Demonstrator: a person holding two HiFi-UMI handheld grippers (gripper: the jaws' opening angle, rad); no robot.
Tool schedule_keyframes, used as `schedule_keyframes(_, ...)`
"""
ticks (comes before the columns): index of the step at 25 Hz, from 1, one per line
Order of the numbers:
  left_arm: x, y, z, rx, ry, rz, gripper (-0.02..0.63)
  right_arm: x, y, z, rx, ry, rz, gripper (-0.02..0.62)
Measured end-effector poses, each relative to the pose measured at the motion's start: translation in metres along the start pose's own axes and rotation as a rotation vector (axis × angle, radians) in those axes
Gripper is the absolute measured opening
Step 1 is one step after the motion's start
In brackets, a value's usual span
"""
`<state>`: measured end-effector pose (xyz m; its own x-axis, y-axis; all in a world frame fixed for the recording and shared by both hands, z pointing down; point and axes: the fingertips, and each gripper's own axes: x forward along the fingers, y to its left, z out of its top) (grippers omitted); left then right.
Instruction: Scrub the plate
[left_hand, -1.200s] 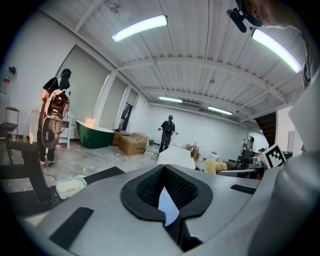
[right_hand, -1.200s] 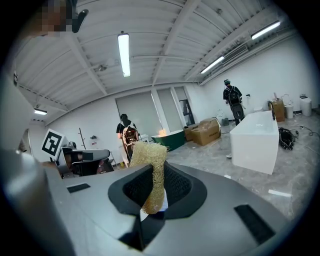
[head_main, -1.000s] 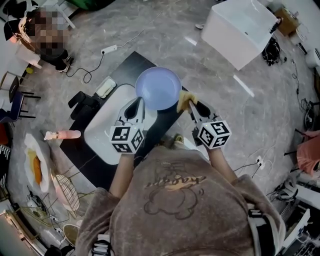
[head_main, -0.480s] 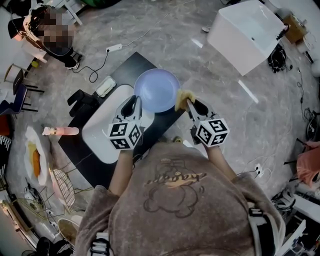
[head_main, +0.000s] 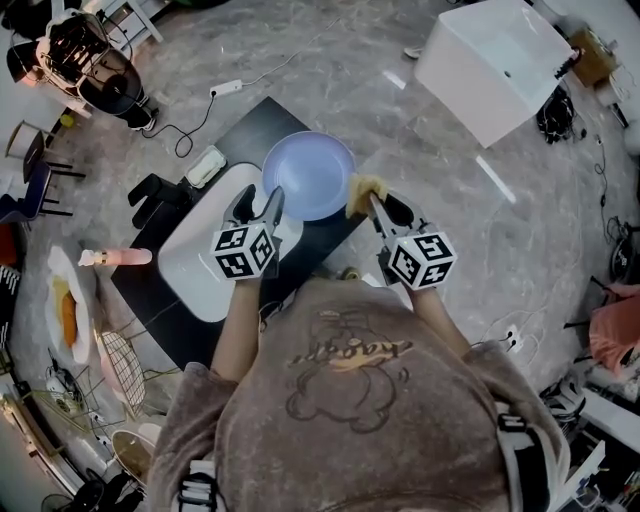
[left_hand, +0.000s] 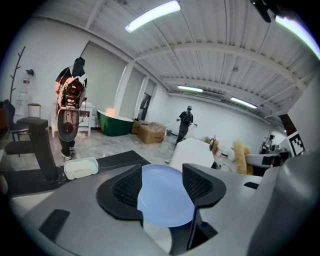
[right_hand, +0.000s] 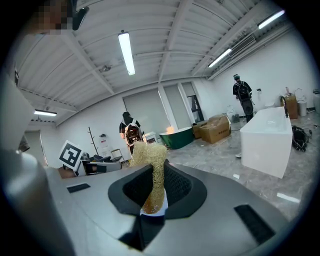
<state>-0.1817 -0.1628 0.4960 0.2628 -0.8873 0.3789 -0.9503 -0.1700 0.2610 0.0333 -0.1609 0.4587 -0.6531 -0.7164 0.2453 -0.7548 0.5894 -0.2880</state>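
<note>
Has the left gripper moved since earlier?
Yes: left gripper went up the picture along the white tray; tongs have just been opening, plate rim between them.

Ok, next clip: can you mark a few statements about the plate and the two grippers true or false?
The left gripper has its jaws apart. True; they have just been opening, with the rim of the plate in the gap, ungripped.
The right gripper is empty. False: it is shut on a yellow scrubber.
The plate is red. False: it is pale blue.
The scrubber sits by the plate's rim. True.
</note>
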Motion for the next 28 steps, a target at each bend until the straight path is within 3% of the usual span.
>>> schedule_keyframes(4,0.020,0.018,-0.021,-0.011,0.062,0.033,0.244,0.000,-0.003,0.001,-0.001,0.004,-0.002,0.047)
schedule_keyframes(9,0.047,0.039,-0.051,-0.092,0.124,0.050,0.244,0.001,-0.012,0.001,0.004,0.008,-0.018,0.048)
schedule_keyframes(18,0.078,0.063,-0.110,-0.121,0.279,0.094,0.244,0.003,-0.019,-0.006,0.009,0.032,-0.038,0.048)
schedule_keyframes(28,0.096,0.069,-0.138,-0.210,0.348,0.084,0.235,-0.005,-0.027,-0.009,0.010,0.048,-0.077,0.048)
